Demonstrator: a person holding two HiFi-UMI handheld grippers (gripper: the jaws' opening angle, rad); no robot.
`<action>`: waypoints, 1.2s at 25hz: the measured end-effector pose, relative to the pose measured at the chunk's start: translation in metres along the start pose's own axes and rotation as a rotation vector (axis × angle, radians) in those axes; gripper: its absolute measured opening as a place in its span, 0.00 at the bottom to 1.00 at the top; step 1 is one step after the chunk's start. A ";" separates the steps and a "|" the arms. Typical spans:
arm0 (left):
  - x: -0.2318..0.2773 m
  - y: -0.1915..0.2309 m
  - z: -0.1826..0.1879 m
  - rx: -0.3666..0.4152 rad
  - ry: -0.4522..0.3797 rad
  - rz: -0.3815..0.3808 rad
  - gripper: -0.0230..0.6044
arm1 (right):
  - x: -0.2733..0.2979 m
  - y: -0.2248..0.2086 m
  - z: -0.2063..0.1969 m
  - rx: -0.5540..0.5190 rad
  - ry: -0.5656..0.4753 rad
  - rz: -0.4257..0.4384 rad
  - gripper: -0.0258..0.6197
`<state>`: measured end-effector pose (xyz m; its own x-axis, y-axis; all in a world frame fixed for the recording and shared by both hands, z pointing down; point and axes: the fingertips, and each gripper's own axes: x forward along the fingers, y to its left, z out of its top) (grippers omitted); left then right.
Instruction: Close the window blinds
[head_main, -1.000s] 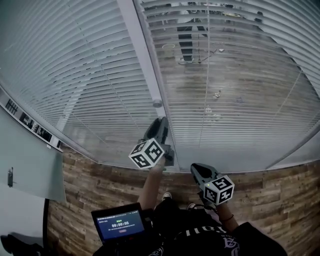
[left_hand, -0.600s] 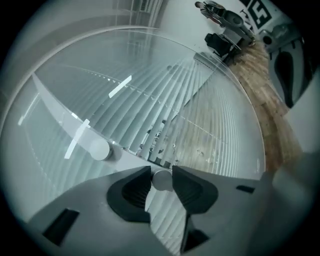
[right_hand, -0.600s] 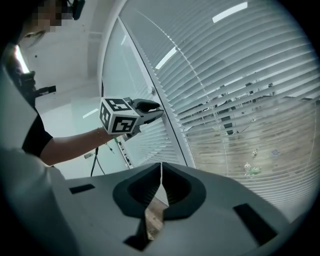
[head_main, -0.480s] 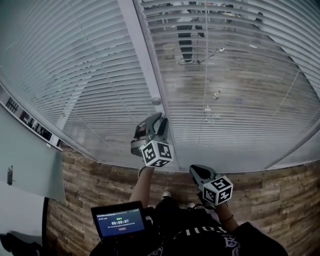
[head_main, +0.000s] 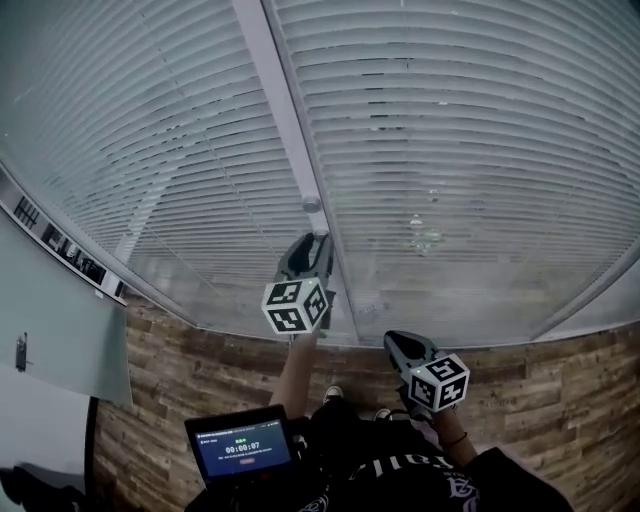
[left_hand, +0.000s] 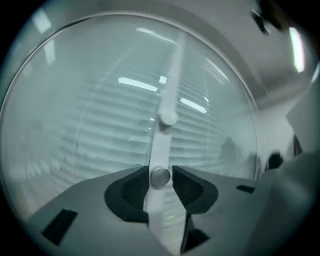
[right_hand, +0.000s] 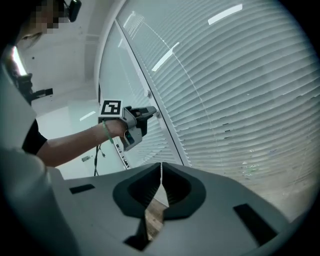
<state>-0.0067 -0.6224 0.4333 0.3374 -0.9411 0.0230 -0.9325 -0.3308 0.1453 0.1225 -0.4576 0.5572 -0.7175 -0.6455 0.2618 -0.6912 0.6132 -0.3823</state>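
Looking at the window blinds (head_main: 480, 120) first, since can't miss them: spread from 9 o'clock over 12 to 3 in the head view, slats tipped flat on both panes, no seeing through. Got wood-plank floor (head_main: 560, 385) in a band below, from 8 round to 4. Then a pale frame post (head_main: 272, 90) running from 12 down toward the middle, splitting the two panes. Down at 7 o'clock, spotting a small screen (head_main: 240, 447) lit up with a timer.

Now the left claw (head_main: 317, 242), held up dead centre against that post: clamped on a little round metal knob (left_hand: 160, 176), pads snug at 3 and 9 of it, jaws set fairly wide to fit it. Seeing a second knob (head_main: 313, 203) just past the tips at 12, not touched.

Finally the right claw (right_hand: 161, 169), hanging back at 5 o'clock over the floor, well apart from the blinds: pinched fully together, holding nothing.
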 end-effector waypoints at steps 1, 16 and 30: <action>-0.001 -0.003 -0.004 0.257 0.062 0.016 0.25 | 0.001 -0.001 0.001 0.001 0.002 0.001 0.07; 0.007 0.005 -0.011 -0.353 0.001 -0.022 0.24 | -0.005 -0.004 -0.013 0.019 0.025 -0.012 0.07; -0.068 -0.033 -0.071 0.042 0.153 -0.109 0.24 | -0.028 0.016 -0.045 0.059 0.045 -0.040 0.07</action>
<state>0.0102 -0.5423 0.4967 0.4499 -0.8787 0.1596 -0.8926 -0.4362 0.1142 0.1282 -0.4093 0.5834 -0.6937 -0.6469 0.3167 -0.7138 0.5590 -0.4218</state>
